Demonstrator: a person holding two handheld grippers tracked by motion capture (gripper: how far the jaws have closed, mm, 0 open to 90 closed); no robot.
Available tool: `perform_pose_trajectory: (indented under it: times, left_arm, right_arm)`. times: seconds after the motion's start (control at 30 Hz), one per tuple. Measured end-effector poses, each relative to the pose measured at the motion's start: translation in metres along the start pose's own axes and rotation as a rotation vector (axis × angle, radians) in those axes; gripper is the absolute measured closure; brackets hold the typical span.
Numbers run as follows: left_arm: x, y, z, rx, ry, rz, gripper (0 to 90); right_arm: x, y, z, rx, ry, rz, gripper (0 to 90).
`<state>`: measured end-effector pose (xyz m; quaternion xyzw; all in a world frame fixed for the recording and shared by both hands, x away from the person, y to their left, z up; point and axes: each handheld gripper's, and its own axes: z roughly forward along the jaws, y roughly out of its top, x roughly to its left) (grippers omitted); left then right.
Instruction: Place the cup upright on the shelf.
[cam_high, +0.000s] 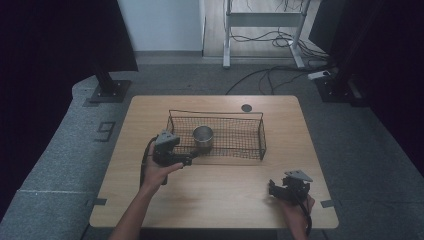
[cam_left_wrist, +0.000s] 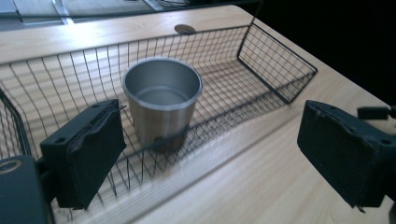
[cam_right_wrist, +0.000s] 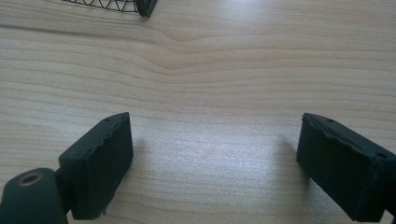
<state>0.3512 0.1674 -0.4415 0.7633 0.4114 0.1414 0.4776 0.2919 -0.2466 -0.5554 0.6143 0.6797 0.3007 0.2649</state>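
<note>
A steel cup (cam_high: 203, 137) stands upright inside a black wire basket (cam_high: 215, 113) on the wooden table (cam_high: 225, 195). My left gripper (cam_high: 187, 159) hovers at the basket's near left side, just outside its front wall. In the left gripper view the cup (cam_left_wrist: 161, 105) sits behind the mesh of the basket (cam_left_wrist: 280, 46), and my left gripper (cam_left_wrist: 210, 158) is open with nothing between its pads. My right gripper (cam_high: 274, 189) rests near the table's front right edge. In the right gripper view it (cam_right_wrist: 215, 163) is open over bare wood, with a basket corner (cam_right_wrist: 144, 7) at the top.
A round cable hole (cam_high: 246, 107) lies in the table behind the basket. On the floor beyond are a black stand base (cam_high: 107, 90), a white desk frame (cam_high: 227, 45) and loose cables (cam_high: 270, 75). Bare wood spans the table's front half.
</note>
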Motion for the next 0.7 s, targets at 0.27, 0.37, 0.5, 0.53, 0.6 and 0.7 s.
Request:
perform_pose_trajectory:
  times: [0.27,0.37,0.5,0.53,0.6,0.7]
  left_arm:
    - [-0.002,-0.038,-0.018,0.035,0.011,0.003,8.2]
    - [-0.002,-0.049,-0.021,0.054,0.016,0.008,8.3]
    - [-0.002,-0.059,-0.021,0.064,0.016,-0.004,8.2]
    - [-0.002,-0.059,-0.021,0.064,0.016,-0.004,8.3]
    - [-0.002,-0.063,-0.02,0.071,0.013,-0.005,8.3]
    - [-0.003,-0.064,-0.019,0.069,0.012,-0.008,8.2]
  right_arm:
    - [0.0,0.0,0.0,0.0,0.0,0.001,10.6]
    - [0.0,0.0,0.0,0.0,0.0,0.0,10.6]
    - [0.0,0.0,0.0,0.0,0.0,0.0,10.6]
    - [0.0,0.0,0.0,0.0,-0.001,0.001,10.6]
    - [0.0,0.0,0.0,0.001,-0.002,0.002,10.5]
    - [0.0,0.001,0.001,0.0,-0.003,0.001,10.4]
